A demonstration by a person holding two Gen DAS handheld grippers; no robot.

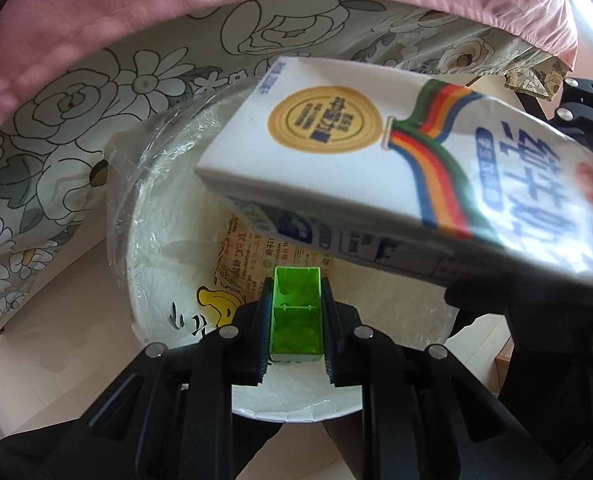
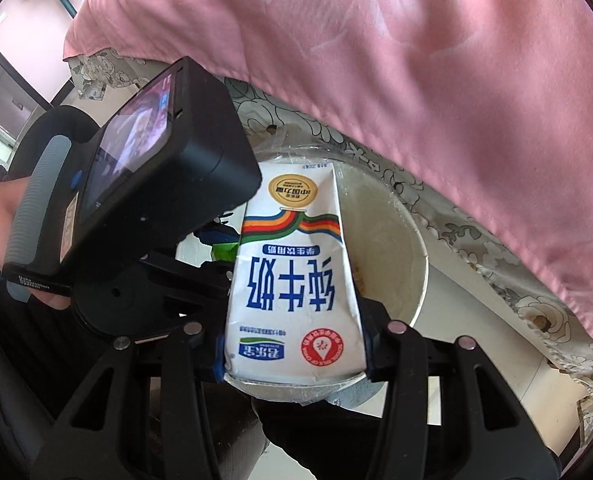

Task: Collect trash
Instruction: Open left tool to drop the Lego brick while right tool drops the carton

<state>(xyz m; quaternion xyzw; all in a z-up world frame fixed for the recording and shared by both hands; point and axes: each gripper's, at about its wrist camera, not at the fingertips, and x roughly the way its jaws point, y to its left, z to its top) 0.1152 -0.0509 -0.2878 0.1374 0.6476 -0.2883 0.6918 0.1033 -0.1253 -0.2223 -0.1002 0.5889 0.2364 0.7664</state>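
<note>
Left gripper [image 1: 296,312] pinches green block [image 1: 296,316]; right gripper [image 2: 294,354] apparently clamps milk carton [image 2: 292,276]; simultaneous release risks missing lined bin [image 1: 168,208]

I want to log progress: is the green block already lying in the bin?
No. The left gripper holds the green block above the bin.

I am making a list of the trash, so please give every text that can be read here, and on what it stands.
"纯牛奶": milk carton, large blue.
"学生饮用奶": carton, blue band.
"中国力量": carton, gold seal.
"君乐宝": carton, logo.
"KFC": printed paper in the bin.
Other fine print: too small to read.
</note>
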